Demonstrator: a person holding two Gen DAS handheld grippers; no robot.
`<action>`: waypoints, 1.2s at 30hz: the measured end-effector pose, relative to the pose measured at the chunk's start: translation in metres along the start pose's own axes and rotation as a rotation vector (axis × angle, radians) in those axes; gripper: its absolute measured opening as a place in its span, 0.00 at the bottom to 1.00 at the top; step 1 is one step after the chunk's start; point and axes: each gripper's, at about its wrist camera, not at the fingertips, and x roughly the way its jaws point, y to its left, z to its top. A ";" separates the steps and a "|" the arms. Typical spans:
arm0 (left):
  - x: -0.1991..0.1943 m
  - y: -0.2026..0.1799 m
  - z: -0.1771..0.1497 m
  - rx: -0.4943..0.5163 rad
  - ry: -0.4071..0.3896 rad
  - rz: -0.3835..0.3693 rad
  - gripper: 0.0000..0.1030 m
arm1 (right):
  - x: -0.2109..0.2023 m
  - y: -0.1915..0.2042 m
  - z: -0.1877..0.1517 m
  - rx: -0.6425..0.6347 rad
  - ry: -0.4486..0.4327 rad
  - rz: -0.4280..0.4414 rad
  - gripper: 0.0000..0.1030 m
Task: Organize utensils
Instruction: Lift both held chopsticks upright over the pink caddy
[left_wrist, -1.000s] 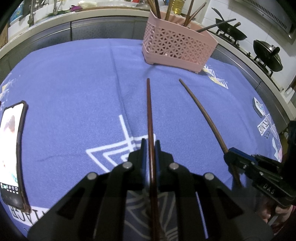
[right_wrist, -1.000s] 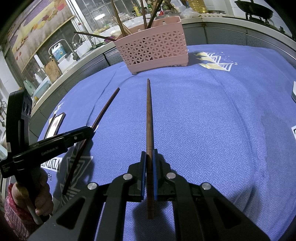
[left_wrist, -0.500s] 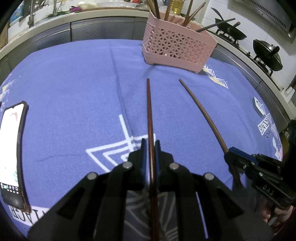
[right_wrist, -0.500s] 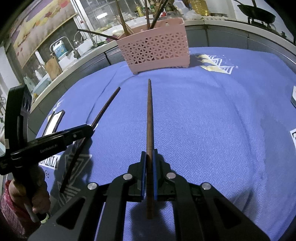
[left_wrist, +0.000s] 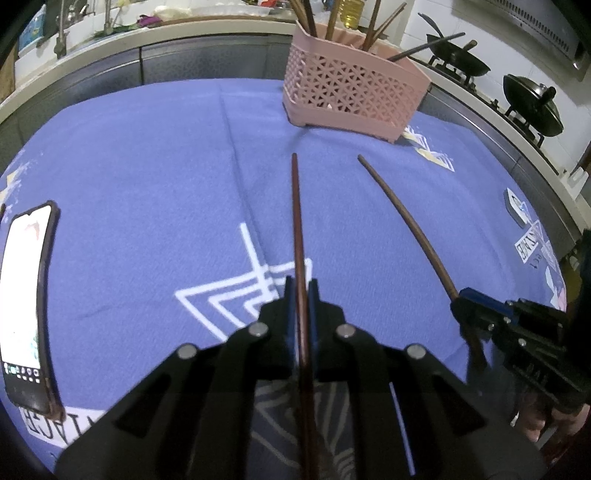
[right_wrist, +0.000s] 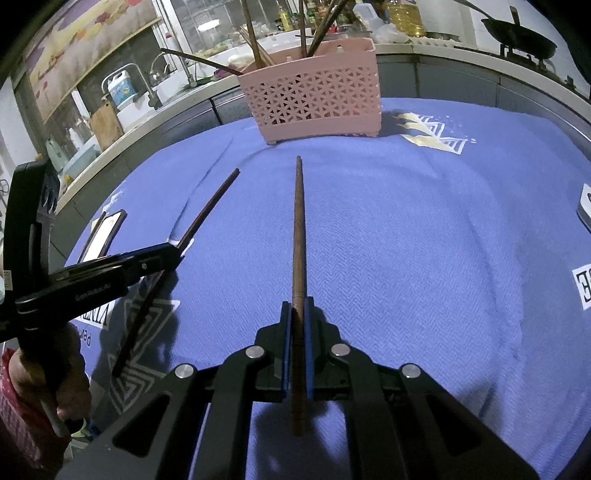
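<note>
Both pairs of jaws are clamped on chopsticks: the left gripper on one dark chopstick, the right gripper on another. Both sticks point toward the pink basket, with bare blue cloth between their tips and it. More sticks stand inside the basket. Well to its left lies a phone; woks sit beyond to its right.
</note>
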 end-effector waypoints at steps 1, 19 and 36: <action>-0.001 0.002 -0.001 -0.005 0.004 -0.010 0.06 | -0.001 -0.002 0.000 0.002 0.006 0.005 0.06; 0.033 0.006 0.059 -0.007 0.092 -0.046 0.15 | 0.037 -0.004 0.082 -0.041 0.101 0.076 0.40; 0.015 0.000 0.083 -0.009 -0.014 -0.126 0.04 | 0.035 0.030 0.105 -0.197 0.011 0.120 0.05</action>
